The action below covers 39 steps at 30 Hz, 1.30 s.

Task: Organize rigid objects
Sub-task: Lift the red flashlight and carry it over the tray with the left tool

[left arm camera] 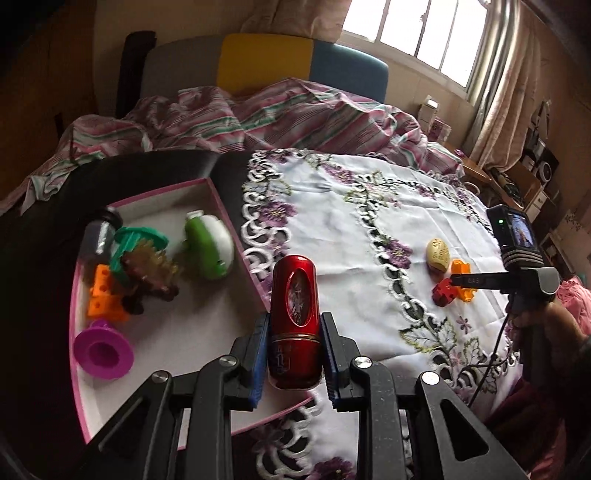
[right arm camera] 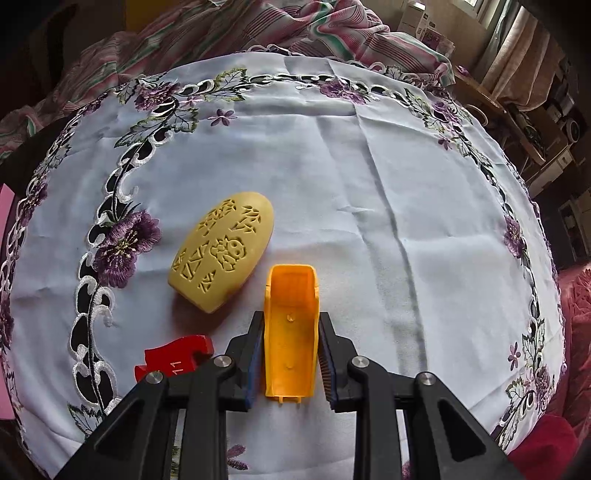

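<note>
My left gripper [left arm camera: 293, 325] is shut on a glossy red case [left arm camera: 294, 321], held above the right edge of a pink-rimmed tray [left arm camera: 218, 195]. The tray holds a green-white toy [left arm camera: 210, 245], a purple cup [left arm camera: 101, 350], orange blocks [left arm camera: 103, 295], a teal and brown comb-like piece [left arm camera: 144, 258] and a dark bottle [left arm camera: 101, 236]. My right gripper [right arm camera: 291, 325] is shut on an orange plastic shell [right arm camera: 291, 328] on the tablecloth; it also shows in the left wrist view [left arm camera: 461, 280]. A cream carved oval [right arm camera: 223, 254] and a red notched block [right arm camera: 175, 360] lie beside it.
A white embroidered tablecloth [right arm camera: 369, 184] covers the round table. A striped blanket [left arm camera: 277, 114] is heaped on the bed behind. A window [left arm camera: 417, 29] and cluttered shelves [left arm camera: 532, 173] are at the right.
</note>
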Available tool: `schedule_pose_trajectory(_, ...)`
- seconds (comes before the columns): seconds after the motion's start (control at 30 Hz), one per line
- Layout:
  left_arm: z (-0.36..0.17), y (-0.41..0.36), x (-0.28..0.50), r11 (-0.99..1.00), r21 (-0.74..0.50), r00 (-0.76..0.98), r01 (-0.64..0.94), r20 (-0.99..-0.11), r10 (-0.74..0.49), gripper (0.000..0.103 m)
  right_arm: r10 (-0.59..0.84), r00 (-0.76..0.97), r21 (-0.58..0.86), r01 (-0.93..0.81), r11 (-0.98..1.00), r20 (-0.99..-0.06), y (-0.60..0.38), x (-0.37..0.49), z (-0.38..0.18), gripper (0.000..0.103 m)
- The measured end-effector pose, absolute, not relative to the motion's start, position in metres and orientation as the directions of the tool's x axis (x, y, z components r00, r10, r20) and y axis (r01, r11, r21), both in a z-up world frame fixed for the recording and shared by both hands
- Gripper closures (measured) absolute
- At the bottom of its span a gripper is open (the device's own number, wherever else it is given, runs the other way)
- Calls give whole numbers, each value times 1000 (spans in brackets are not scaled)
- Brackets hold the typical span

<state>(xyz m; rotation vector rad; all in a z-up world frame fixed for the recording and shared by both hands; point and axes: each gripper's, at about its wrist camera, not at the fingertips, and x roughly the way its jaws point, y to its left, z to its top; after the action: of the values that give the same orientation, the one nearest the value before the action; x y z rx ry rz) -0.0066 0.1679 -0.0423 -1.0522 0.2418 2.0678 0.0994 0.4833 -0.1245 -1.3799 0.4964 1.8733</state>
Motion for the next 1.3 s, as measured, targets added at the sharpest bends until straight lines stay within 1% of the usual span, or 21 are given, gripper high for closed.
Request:
schedule_pose_trajectory(0.3,-60,91,-41,-776,-193,-374,-601,-790,486,77,336,-144,-120,-749,-652,-931,484,99,-122,77)
schedule_pose_trajectory(0.47,-75,66,-57,-817,-203,-370,-540,-814,447,77,334,-146,-118,-747,-655,-931,486,97,-121,77)
schedule_pose_trajectory(0.73,-88,58,-53,-816,-166,-351,-554,-842,410,77,332,-147,-116,-746,-656,-932,486,97,-120,77)
schedule_pose_trajectory(0.9,-91,54,-57,-836,-139,-383,-530,-841,382,76,331,-147,-116,-745,-657,-932,486,97,-119,77)
schedule_pose_trajectory(1.07,-83,49,-55,-840,-92,-436,-534,-822,367,76,329,-148,-113,-746,-656,-933,485,97,-118,77)
schedule_pose_trajectory(1.3,-72,41,-57,-861,-93,-461,-500,-814,355,76,331,-150,-114,-743,-659,-932,483,100,-121,77)
